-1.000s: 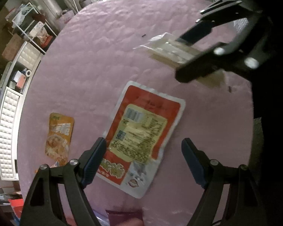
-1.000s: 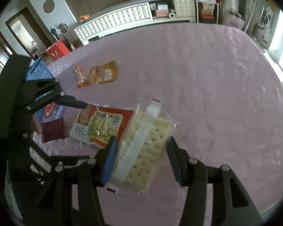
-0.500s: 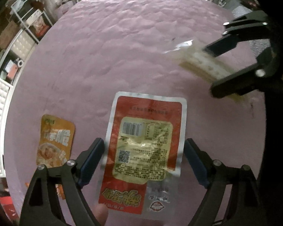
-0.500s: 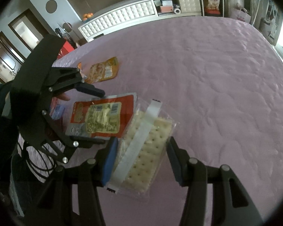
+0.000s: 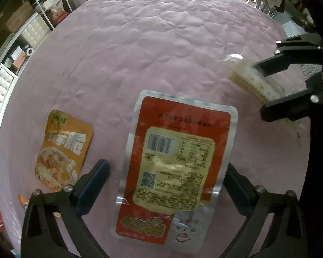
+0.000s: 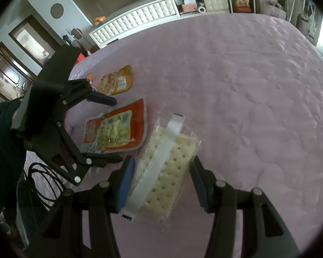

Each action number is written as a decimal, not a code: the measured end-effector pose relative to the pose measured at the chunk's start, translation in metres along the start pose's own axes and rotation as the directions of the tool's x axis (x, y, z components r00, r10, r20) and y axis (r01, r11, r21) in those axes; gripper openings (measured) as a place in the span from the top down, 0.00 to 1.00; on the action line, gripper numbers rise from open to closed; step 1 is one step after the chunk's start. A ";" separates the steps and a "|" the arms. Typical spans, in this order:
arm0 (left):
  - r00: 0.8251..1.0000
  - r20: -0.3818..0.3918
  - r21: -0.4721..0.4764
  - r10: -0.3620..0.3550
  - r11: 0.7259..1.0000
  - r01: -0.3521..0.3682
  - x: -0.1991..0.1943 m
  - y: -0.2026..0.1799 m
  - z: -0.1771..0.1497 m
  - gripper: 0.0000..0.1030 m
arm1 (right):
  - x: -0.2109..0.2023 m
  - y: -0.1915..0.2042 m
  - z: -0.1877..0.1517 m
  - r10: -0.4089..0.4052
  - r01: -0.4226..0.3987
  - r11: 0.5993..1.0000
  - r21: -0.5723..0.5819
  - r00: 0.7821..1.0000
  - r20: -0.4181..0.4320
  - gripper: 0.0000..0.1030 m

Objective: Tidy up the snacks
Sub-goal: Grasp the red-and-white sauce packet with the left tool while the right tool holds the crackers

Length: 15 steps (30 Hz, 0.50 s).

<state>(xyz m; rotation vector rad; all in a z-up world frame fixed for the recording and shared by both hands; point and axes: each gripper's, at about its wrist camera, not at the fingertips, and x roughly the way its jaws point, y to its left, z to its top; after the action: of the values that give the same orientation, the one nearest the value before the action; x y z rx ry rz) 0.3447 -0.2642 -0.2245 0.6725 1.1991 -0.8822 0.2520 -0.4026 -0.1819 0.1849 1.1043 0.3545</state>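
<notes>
A red and silver snack pouch (image 5: 176, 167) lies flat on the pink quilted table, back side up. My left gripper (image 5: 164, 178) points steeply down over it. Its jaws are opening, and the pouch lies between the blue pads without being pressed. From the right wrist view, the left gripper (image 6: 115, 131) straddles the red pouch (image 6: 116, 129). An orange snack pouch (image 5: 62, 148) lies just left of it. My right gripper (image 6: 161, 172) is shut on a clear pack of crackers (image 6: 168, 167) with a white strip, held above the table. The cracker pack (image 5: 254, 83) also shows at the right.
The pink quilted table cover (image 6: 247, 86) stretches far to the back and right. A small orange wrapper (image 5: 23, 200) lies near the table's left edge. A white tufted cabinet (image 6: 140, 19) and shelves stand beyond the table. A black cable (image 6: 43, 185) hangs by the left gripper.
The left gripper has come down over the red pouch and its jaws have spread wider, so the pouch now sits squarely between them. The right gripper keeps the crackers and has barely moved.
</notes>
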 end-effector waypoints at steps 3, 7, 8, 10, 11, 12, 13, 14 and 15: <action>1.000 0.008 -0.028 -0.011 1.000 0.011 -0.013 0.007 -0.007 0.31 | 0.002 0.004 0.001 -0.001 0.001 1.000 -0.008 1.000 -0.007 0.45; 0.999 0.021 -0.063 -0.026 0.998 0.027 -0.019 0.008 -0.008 0.44 | 0.005 0.008 0.002 -0.005 0.005 1.000 -0.008 1.000 -0.010 0.45; 0.999 0.028 -0.082 -0.038 0.996 0.040 -0.020 0.011 -0.009 0.47 | 0.005 0.010 0.002 -0.004 0.004 1.000 -0.008 1.000 -0.009 0.45; 0.998 0.041 -0.112 -0.055 0.992 0.059 -0.022 0.015 -0.011 0.53 | 0.005 0.013 0.003 0.004 -0.005 1.000 -0.011 1.000 -0.007 0.45; 0.997 0.045 -0.128 -0.065 0.989 0.070 -0.024 0.018 -0.013 0.60 | 0.005 0.015 0.004 0.007 -0.007 1.000 -0.013 1.000 -0.005 0.45; 0.996 0.046 -0.142 -0.071 0.987 0.077 -0.025 0.020 -0.013 0.63 | 0.005 0.017 0.005 0.007 -0.007 1.000 -0.015 1.000 -0.004 0.45; 0.996 0.046 -0.152 -0.076 0.985 0.082 -0.025 0.022 -0.012 0.65 | 0.005 0.019 0.005 0.006 -0.006 1.000 -0.018 1.000 -0.003 0.45; 0.997 0.041 -0.152 -0.070 0.985 0.076 -0.025 0.022 -0.012 0.65 | 0.006 0.021 0.006 0.005 -0.005 1.000 -0.020 1.000 -0.002 0.45; 0.997 0.036 -0.150 -0.062 0.986 0.067 -0.025 0.021 -0.011 0.64 | 0.007 0.022 0.007 0.004 -0.004 1.000 -0.022 1.000 -0.003 0.45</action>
<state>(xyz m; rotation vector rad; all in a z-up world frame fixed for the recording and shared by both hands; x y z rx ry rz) 0.3548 -0.2390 -0.2033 0.4981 1.2514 -0.8431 0.2570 -0.3791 -0.1776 0.1669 1.1021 0.3707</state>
